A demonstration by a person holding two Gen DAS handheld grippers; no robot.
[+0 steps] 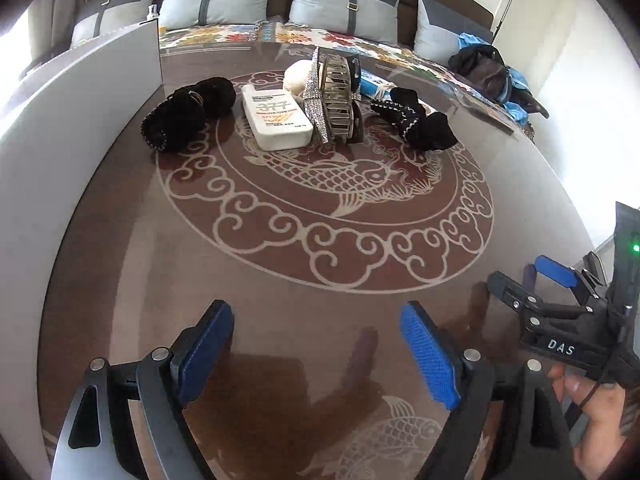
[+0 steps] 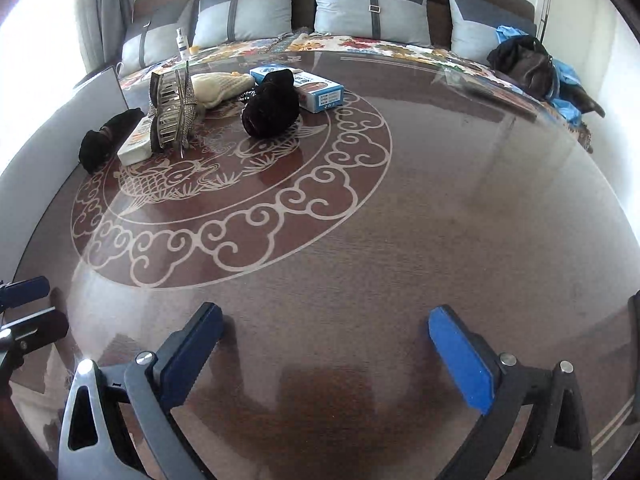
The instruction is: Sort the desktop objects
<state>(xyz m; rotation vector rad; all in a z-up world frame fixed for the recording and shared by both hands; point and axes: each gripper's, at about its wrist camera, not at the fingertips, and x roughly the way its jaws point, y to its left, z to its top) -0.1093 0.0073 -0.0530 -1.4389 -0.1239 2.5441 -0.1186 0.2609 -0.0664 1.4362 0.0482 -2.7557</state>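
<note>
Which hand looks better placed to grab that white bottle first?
Probably the left. In its own view the white bottle lies almost straight ahead of the open, empty left gripper. From the right gripper, also open and empty, the bottle sits far to one side, partly behind the sparkly hair claw.

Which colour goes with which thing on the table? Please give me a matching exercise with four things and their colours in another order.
Things:
1. flat bottle
2. hair claw
3. box
4. pouch

Colours:
A. blue and white
B. cream
C. white with orange print
D. silver, sparkling

Pairs: 1-C, 2-D, 3-A, 4-B
</note>
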